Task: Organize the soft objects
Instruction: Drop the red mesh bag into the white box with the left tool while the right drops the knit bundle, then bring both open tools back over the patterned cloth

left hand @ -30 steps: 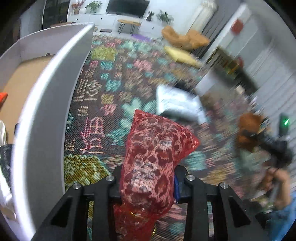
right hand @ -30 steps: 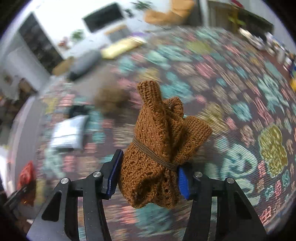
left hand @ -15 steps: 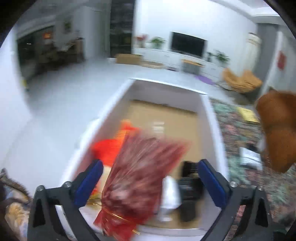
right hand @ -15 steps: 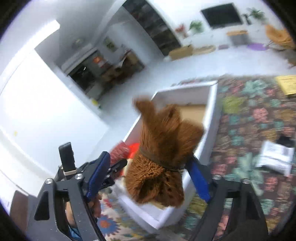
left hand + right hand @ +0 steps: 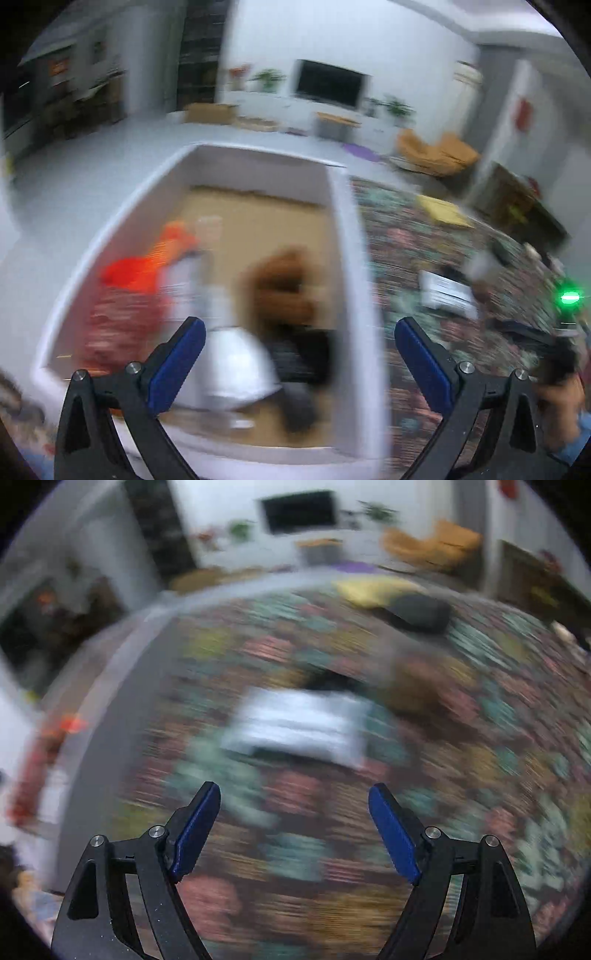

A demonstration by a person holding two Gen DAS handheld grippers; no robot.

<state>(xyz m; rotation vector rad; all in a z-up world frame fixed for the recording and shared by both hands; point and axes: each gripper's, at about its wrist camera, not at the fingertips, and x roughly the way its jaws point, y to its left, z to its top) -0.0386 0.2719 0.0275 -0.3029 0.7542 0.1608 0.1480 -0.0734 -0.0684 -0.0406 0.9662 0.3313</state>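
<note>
My left gripper [image 5: 295,343] is open and empty above the near end of a white box [image 5: 349,280]. Inside the box lie the red patterned pouch [image 5: 118,325], the brown knitted bundle [image 5: 284,284], an orange item [image 5: 147,262], a white item [image 5: 236,365] and a black item [image 5: 299,354], all blurred. My right gripper [image 5: 293,812] is open and empty above the patterned rug [image 5: 332,849], facing a white packet [image 5: 295,727]. A brown soft object [image 5: 417,686] lies beyond the packet, blurred.
A dark cushion [image 5: 421,613] and a yellow cushion [image 5: 373,589] lie at the rug's far edge. The white packet also shows in the left wrist view [image 5: 447,291] on the rug right of the box. An orange chair [image 5: 436,155] stands behind.
Both grippers opened and let go: the red pouch and the brown bundle now lie in the white box. The right gripper swung away from the box, back over the rug.
</note>
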